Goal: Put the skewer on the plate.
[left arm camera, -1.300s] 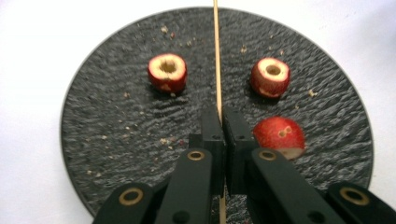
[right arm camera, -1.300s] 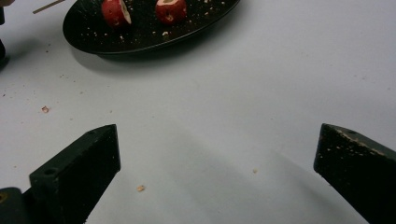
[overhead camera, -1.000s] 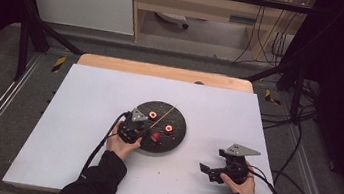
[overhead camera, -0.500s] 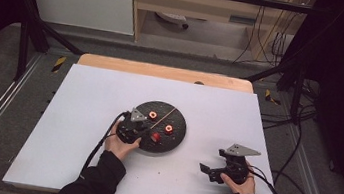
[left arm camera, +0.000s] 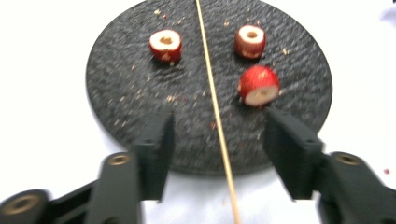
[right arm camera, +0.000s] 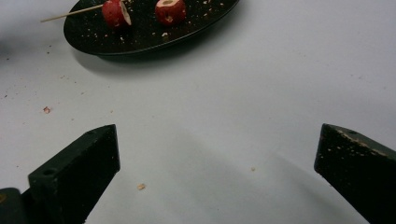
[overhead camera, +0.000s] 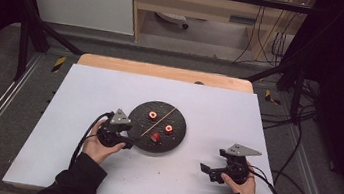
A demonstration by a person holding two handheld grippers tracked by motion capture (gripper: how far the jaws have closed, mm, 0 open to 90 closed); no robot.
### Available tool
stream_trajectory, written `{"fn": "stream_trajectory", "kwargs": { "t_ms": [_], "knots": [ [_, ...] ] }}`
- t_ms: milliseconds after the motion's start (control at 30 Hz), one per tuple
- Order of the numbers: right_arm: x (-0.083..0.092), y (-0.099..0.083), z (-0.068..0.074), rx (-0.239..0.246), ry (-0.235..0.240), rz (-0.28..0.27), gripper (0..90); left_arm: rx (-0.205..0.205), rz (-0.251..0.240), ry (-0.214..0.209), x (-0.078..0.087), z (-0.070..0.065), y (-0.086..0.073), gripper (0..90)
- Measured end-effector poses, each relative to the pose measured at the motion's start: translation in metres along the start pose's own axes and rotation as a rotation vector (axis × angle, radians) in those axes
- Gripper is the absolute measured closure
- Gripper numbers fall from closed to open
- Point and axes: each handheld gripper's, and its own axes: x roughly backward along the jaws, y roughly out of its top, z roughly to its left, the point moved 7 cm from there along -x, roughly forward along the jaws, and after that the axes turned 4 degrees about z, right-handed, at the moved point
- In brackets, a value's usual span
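The wooden skewer (left arm camera: 212, 93) lies flat across the round black plate (left arm camera: 121, 93), running away from the left gripper (left arm camera: 217, 140) and passing between its two fingers (left arm camera: 156, 144) without touching either one. Those fingers have just been opening and now stand spread, with nothing pinched; the skewer's near end juts past the plate's rim, between and below the fingertips. Beyond the fingers, three red cored fruit pieces sit on the plate: one (left arm camera: 165, 45) to the left of the skewer, one (left arm camera: 251, 40) to its right, and a third (left arm camera: 259, 85), tipped on its side, just ahead of the right-hand finger. Crumbs are scattered over the plate.

In the high view the left gripper (overhead camera: 126, 139) rests at the plate's left edge on the white bench (overhead camera: 85, 90), held by the person's left hand (overhead camera: 98, 145).

The right gripper (right arm camera: 217, 168) is well apart from the plate, low over the bare bench, its fingers (right arm camera: 84, 163) spread wide with nothing between them. The plate lies far ahead of them, up to the left.
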Motion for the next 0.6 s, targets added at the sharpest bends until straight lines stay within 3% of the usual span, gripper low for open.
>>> {"fn": "stream_trajectory", "kwargs": {
  "t_ms": [100, 267, 467, 600],
  "knots": [
    [-0.001, 0.000, 0.000, 0.002, 0.000, 0.001, 1.0, -0.011, -0.011, 0.015, 0.008, 0.006, -0.010, 29.2],
    [0.000, 0.000, 0.000, 0.001, 0.002, 0.002, 0.8, -0.017, 0.002, 0.007, 0.019, 0.013, -0.032, 17.4],
    [-0.001, -0.001, 0.000, 0.000, 0.001, 0.008, 0.7, 0.004, -0.008, -0.002, 0.030, 0.022, -0.059, 9.5],
    [-0.001, -0.001, 0.000, -0.002, -0.001, 0.008, 0.7, 0.029, -0.031, 0.020, 0.036, 0.027, -0.073, 7.7]
  ]
}}
